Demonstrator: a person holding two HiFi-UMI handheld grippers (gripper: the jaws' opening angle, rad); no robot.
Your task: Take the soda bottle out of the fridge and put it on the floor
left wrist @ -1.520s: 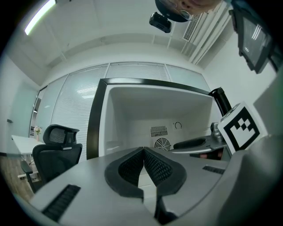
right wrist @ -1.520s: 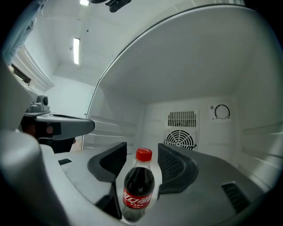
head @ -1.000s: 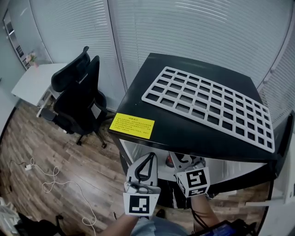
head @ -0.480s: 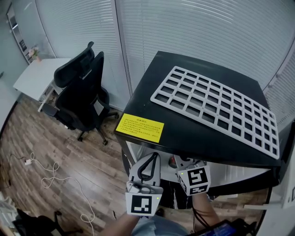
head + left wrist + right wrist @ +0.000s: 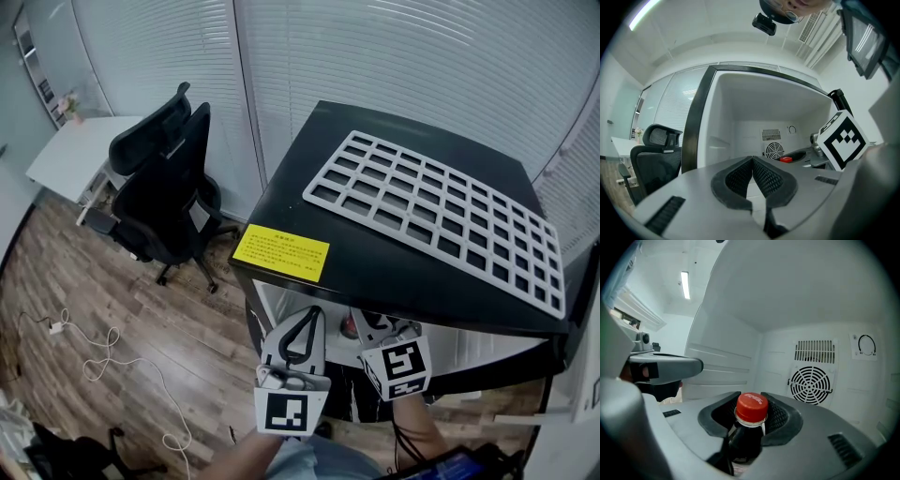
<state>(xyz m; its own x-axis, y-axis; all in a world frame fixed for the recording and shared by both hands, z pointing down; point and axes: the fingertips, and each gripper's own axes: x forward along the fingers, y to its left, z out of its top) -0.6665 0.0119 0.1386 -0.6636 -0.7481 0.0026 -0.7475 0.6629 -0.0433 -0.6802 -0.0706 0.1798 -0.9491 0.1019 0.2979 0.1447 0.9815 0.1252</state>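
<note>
The soda bottle [image 5: 751, 408], dark with a red cap, stands inside the white fridge [image 5: 740, 362]. My right gripper [image 5: 751, 417] has just been closing, and its black pads now hug the bottle's neck on both sides. The red cap [image 5: 348, 328] peeks out under the fridge's black top [image 5: 375, 258] in the head view and shows in the left gripper view as the cap [image 5: 786, 159]. My left gripper [image 5: 752, 161] is shut with nothing between its pads, level at the fridge opening to the left of the right gripper [image 5: 380, 330].
A white grid rack [image 5: 441, 211] and a yellow label [image 5: 280, 252] lie on the fridge top. A fan grille [image 5: 811, 384] sits in the back wall. A black office chair [image 5: 164, 197], a white desk [image 5: 66, 159] and a cable [image 5: 103, 361] on the wood floor are at the left.
The head view has shifted slightly. Both grippers stay at the fridge opening in about the same place.
</note>
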